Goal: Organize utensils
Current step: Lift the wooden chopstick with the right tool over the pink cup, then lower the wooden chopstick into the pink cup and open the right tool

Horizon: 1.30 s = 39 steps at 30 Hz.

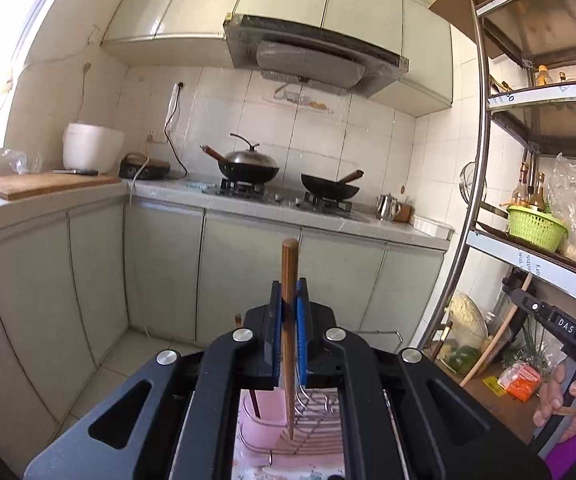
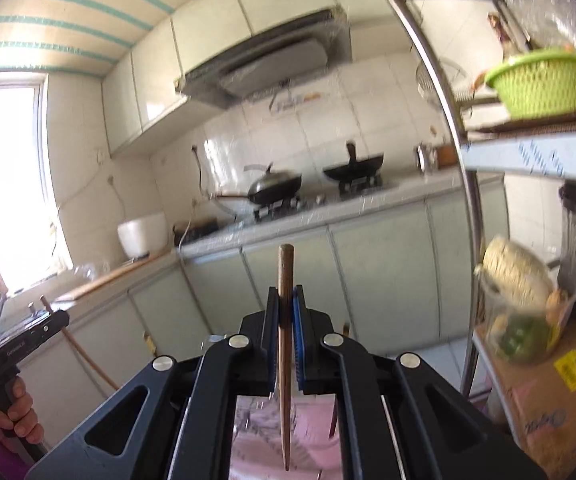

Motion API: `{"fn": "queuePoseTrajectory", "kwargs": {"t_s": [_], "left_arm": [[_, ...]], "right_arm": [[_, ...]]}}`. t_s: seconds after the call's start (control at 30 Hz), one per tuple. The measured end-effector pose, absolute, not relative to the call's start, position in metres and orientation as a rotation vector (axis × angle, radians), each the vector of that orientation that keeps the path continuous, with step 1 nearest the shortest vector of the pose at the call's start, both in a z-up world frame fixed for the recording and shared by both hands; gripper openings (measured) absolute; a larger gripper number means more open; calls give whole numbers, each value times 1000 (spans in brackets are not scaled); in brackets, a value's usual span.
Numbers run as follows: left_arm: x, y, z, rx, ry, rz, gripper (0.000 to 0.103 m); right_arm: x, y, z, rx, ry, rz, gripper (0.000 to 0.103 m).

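My left gripper (image 1: 289, 304) is shut on a brown wooden chopstick (image 1: 289, 264) that stands upright between its blue pads, its tip hanging over a pink wire rack (image 1: 256, 420) below. My right gripper (image 2: 286, 308) is likewise shut on a second wooden chopstick (image 2: 285, 268), upright, with a pink surface (image 2: 307, 432) blurred beneath. The right gripper (image 1: 559, 324) and the hand holding it show at the right of the left wrist view. At the left edge of the right wrist view the left gripper (image 2: 28, 336) shows with its chopstick (image 2: 84, 348).
A kitchen counter (image 1: 248, 204) runs ahead with two black woks (image 1: 248, 166) on a stove, a white pot (image 1: 92, 152) and a cutting board (image 1: 40, 184). A metal shelf (image 1: 483, 184) at the right holds a green basket (image 1: 535, 226), bottles and bags.
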State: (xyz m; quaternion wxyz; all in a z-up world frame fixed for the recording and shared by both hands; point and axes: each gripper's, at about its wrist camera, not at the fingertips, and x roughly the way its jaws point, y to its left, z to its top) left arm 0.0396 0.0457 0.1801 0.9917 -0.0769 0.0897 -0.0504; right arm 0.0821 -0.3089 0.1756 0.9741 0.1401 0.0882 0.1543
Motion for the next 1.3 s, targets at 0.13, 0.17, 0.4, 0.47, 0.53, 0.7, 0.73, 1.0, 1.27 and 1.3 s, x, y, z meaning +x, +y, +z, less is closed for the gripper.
{"fn": "queuePoseTrajectory", "kwargs": {"t_s": [0.13,0.17,0.4,0.47,0.53,0.7,0.73,1.0,1.27,1.3], "left_arm": [[53,43,186,-127,137,-56,6],[57,43,185,-121,137,-46,5],[99,43,156,-103,232,-15,6],[109,43,145,-99,274,-15,6],[118,45,133,-97,319,-19,6],[138,48,106,-104,412,-27,5],[140,48,101,-105,426,-27,6],[151,49,76,-112,497,-22,6],[150,51,74,-125,515,-8,25],[148,53,75,-131,511,-5,27]], "right_arm": [[89,-313,189,281,92,263,6],[92,-313,190,272,81,253,6],[130,-299,169,201,164,222,6],[141,-295,156,185,220,223,6],[150,-290,147,171,273,220,6],[169,-285,121,180,397,218,6],[172,-285,117,178,414,217,6],[178,-282,88,179,489,214,6],[182,-284,77,206,546,238,13],[181,-284,76,212,551,241,17]]}}
